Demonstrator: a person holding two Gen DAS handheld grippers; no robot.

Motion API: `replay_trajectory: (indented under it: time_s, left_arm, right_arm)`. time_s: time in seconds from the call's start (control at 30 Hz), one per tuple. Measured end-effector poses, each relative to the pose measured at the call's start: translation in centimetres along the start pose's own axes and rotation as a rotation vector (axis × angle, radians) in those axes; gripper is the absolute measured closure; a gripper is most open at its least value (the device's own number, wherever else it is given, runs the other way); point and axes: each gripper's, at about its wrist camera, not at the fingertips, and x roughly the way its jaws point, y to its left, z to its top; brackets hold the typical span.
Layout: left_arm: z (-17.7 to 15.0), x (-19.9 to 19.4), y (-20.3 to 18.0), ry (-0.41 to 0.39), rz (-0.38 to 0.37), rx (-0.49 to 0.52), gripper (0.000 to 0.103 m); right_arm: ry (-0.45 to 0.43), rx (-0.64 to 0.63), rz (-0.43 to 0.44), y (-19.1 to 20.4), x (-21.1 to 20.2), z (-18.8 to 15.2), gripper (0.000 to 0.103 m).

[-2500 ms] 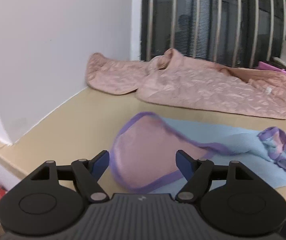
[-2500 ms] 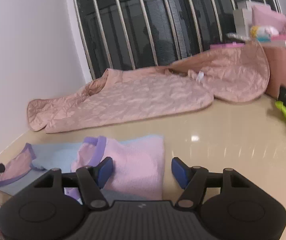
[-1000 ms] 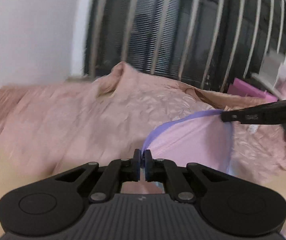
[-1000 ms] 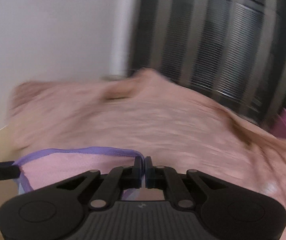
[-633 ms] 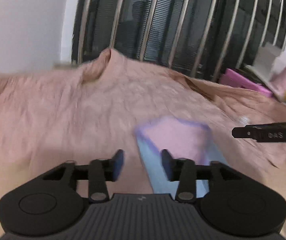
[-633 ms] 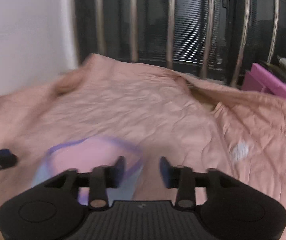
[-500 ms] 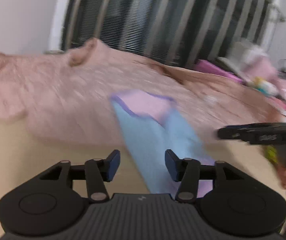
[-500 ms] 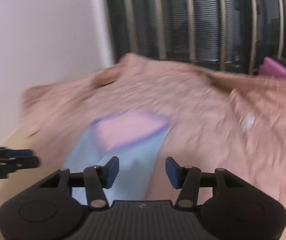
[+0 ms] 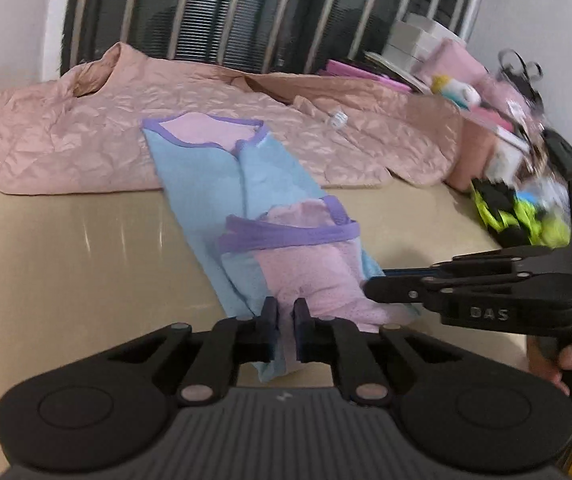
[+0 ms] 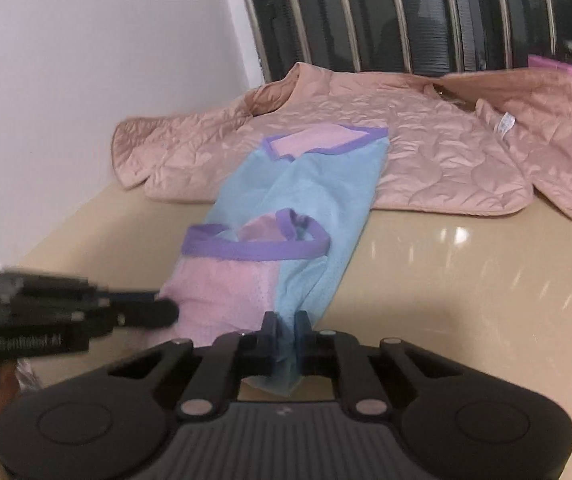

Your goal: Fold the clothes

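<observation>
A light blue and pink garment with purple trim (image 9: 242, 184) lies in a long strip on the beige table (image 9: 66, 256), its far end resting on a pink quilted jacket (image 9: 86, 120). It also shows in the right wrist view (image 10: 310, 192). My left gripper (image 9: 285, 320) is shut on the garment's near edge. My right gripper (image 10: 285, 330) is shut on the near blue corner. The right gripper shows from the side in the left wrist view (image 9: 370, 290); the left one shows in the right wrist view (image 10: 170, 312).
The pink quilted jacket (image 10: 426, 148) spreads along the back of the table under a barred window (image 9: 246, 12). A white wall (image 10: 86, 60) stands on the left. Boxes, pink items and a black-and-yellow bundle (image 9: 518, 212) crowd the right end.
Both grippers let go of the garment's far end over the jacket, pulled back to the near end, and have closed on its near edge. The garment now lies stretched out lengthwise.
</observation>
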Motion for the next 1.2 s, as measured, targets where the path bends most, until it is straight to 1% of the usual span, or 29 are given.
replay_trajectory:
  time_s: [0.07,0.1,0.13,0.17,0.2,0.23,0.27,0.3,0.37,0.4,0.43,0.47,0.5,0.53,0.57,0.6,0.63,0.67,0.77,0.8,0.87,0.93,1.0,1.1,1.17,1.2]
  left_arm:
    - [-1.4,-1.6,-0.2,-0.008,-0.022,0.007,0.091]
    - [-2.0,-2.7,-0.3,-0.029,-0.029,0.013,0.079]
    - [-2.4,-3.7,-0.4,-0.060,-0.030,0.037,0.057]
    - [-2.8,-4.7,-0.6,-0.090,-0.032,0.067,0.049]
    - [-3.3,-5.4,-0.7,-0.110,-0.035,0.117,0.046]
    - [-3.5,-5.4,-0.7,-0.094,-0.037,0.154,0.046]
    - [-3.8,-5.4,-0.7,-0.079,-0.040,0.190,0.046]
    - [-4.0,-5.3,-0.7,-0.063,-0.041,0.220,0.046]
    - [-4.1,-4.4,-0.6,-0.029,-0.031,0.225,0.053]
    - [-4.2,-4.0,-0.7,-0.015,-0.027,0.227,0.061]
    - [-4.2,-3.8,-0.7,-0.015,-0.027,0.231,0.064]
    - [-4.3,-3.6,-0.8,-0.021,-0.031,0.237,0.066]
    - [-4.4,-3.3,-0.9,-0.027,-0.037,0.242,0.071]
    - [-4.5,-3.1,-0.9,-0.034,-0.043,0.246,0.085]
    - [-4.6,-3.0,-1.0,-0.039,-0.048,0.251,0.092]
    - [-4.7,-3.0,-1.2,-0.037,-0.051,0.258,0.094]
    - [-4.8,-3.2,-1.3,-0.032,-0.055,0.263,0.098]
    - [-4.8,-3.5,-1.4,-0.019,-0.064,0.258,0.098]
    - [-5.3,-5.2,-1.7,0.020,-0.092,0.217,0.098]
    - [-5.5,-5.9,-2.0,0.022,-0.102,0.211,0.098]
    - [-4.9,-7.1,-2.1,0.006,-0.112,0.198,0.099]
    - [-3.0,-7.7,-1.9,-0.033,-0.126,0.178,0.099]
    - [-0.1,-7.5,-1.1,-0.088,-0.127,0.187,0.099]
    - [4.5,-5.2,0.2,-0.128,-0.099,0.195,0.100]
    - [7.2,-2.7,1.1,-0.112,-0.086,0.172,0.100]
    - [8.4,-1.4,1.6,-0.104,-0.078,0.159,0.100]
  right_arm:
    - [0.003,-0.009,0.004,1.5,-1.4,-1.4,0.093]
    - [-0.025,-0.033,0.008,1.8,-2.5,-1.8,0.091]
    - [-0.060,-0.060,0.012,2.1,-3.7,-2.3,0.083]
    - [-0.095,-0.087,0.016,2.4,-4.8,-2.7,0.065]
    - [-0.131,-0.115,0.020,2.7,-6.0,-3.1,0.053]
    - [-0.170,-0.161,0.039,2.9,-6.9,-3.5,0.036]
    - [-0.210,-0.212,0.061,3.1,-7.7,-3.9,0.034]
    - [-0.222,-0.255,0.079,3.3,-7.9,-4.2,0.034]
    - [-0.190,-0.310,0.104,3.5,-7.0,-4.6,0.037]
    - [-0.158,-0.322,0.105,3.6,-6.2,-4.7,0.040]
    - [-0.125,-0.333,0.103,3.6,-5.3,-4.9,0.052]
    - [-0.108,-0.332,0.099,3.5,-4.8,-5.0,0.060]
    - [-0.094,-0.329,0.094,3.3,-4.3,-5.1,0.063]
    - [-0.085,-0.310,0.102,2.9,-4.0,-5.2,0.069]
    - [-0.096,-0.285,0.111,2.6,-3.9,-5.3,0.075]
    - [-0.112,-0.261,0.120,2.2,-3.8,-5.3,0.080]
    - [-0.111,-0.237,0.124,1.9,-3.8,-5.3,0.093]
    - [-0.100,-0.216,0.137,1.7,-4.0,-5.3,0.097]
    - [-0.080,-0.157,0.206,1.4,-5.6,-6.0,0.100]
    - [-0.076,-0.139,0.232,1.4,-6.3,-6.3,0.100]
    - [-0.103,-0.112,0.262,1.6,-7.9,-6.5,0.101]
    - [-0.142,-0.108,0.262,1.6,-8.8,-5.5,0.101]
    - [-0.185,-0.113,0.263,1.1,-8.9,-3.4,0.101]
    - [-0.233,-0.098,0.253,-0.6,-6.8,1.5,0.101]
    - [-0.213,-0.058,0.250,-2.3,-3.7,5.3,0.101]
    - [-0.205,-0.041,0.228,-3.1,-2.0,7.0,0.101]
